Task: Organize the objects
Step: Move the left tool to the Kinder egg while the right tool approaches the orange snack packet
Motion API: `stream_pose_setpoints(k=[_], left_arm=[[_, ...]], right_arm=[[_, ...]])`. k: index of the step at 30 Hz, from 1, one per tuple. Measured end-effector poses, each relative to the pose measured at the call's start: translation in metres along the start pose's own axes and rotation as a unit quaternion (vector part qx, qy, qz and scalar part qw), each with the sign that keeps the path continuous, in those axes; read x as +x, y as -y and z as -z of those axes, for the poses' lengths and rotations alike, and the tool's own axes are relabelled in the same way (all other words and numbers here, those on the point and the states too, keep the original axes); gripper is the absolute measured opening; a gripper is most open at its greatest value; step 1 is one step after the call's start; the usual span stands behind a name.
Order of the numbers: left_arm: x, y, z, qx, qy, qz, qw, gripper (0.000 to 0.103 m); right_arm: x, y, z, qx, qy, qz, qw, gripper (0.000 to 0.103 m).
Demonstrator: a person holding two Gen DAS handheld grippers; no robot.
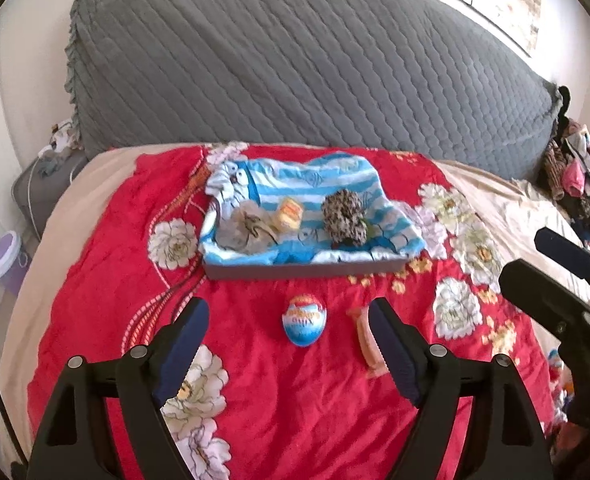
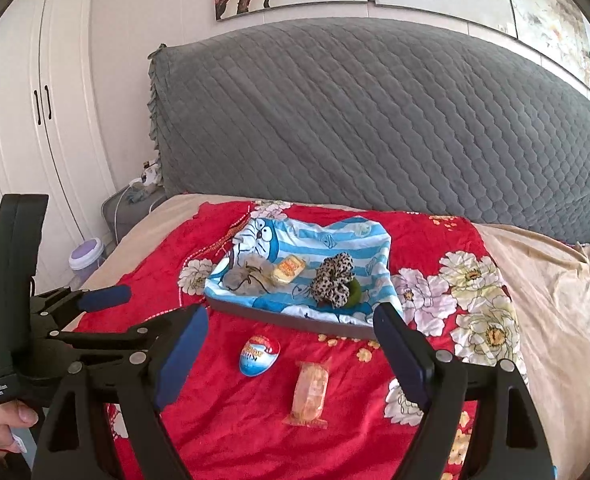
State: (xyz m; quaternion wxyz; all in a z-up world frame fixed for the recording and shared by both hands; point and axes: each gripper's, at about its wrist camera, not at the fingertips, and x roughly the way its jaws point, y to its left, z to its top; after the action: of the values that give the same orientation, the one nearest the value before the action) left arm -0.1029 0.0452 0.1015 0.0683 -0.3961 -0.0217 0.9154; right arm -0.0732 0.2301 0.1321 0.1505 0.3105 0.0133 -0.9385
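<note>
I judge the job partly done: the tray (image 2: pixel 295 316) on the bed already holds a leopard scrunchie (image 2: pixel 333 280), a yellow packet (image 2: pixel 289 269) and a grey pouch (image 2: pixel 247 280). The egg-shaped toy (image 2: pixel 259 354) and orange wrapped snack (image 2: pixel 310 394) lie on the red bedspread (image 2: pixel 223 412) just before the tray. My left gripper (image 1: pixel 289 344) and right gripper (image 2: pixel 291 344) both hover with fingers spread wide, empty.

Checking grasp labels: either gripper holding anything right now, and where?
Nothing held. Left gripper and right gripper are both open and empty; the egg and snack packet lie untouched on the red bedspread.
</note>
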Motion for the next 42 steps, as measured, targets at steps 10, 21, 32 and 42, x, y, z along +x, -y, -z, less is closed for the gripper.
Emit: stream_pose_setpoints(k=[10,21,32,42], left_arm=[[0.013,0.004,0.027,0.011,-0.031,0.005,0.9994,0.084],[0.060,0.001,0.043,0.011,-0.070,0.003,0.9975,0.084],[0.101,-0.006,0.050,0.002,-0.099,0.002,0.9951,0.084],[0.118,-0.007,0.055,0.002,-0.111,0.007,0.9938,0.084]], right_arm=[[0.003,0.001,0.024,0.000,-0.029,0.008,1.000,0.084],[0.042,0.006,0.055,-0.008,-0.089,0.024,0.996,0.084],[0.083,0.019,0.083,-0.005,-0.148,0.031,0.988,0.084],[0.103,0.023,0.097,-0.007,-0.179,0.034,0.983,0.084]])
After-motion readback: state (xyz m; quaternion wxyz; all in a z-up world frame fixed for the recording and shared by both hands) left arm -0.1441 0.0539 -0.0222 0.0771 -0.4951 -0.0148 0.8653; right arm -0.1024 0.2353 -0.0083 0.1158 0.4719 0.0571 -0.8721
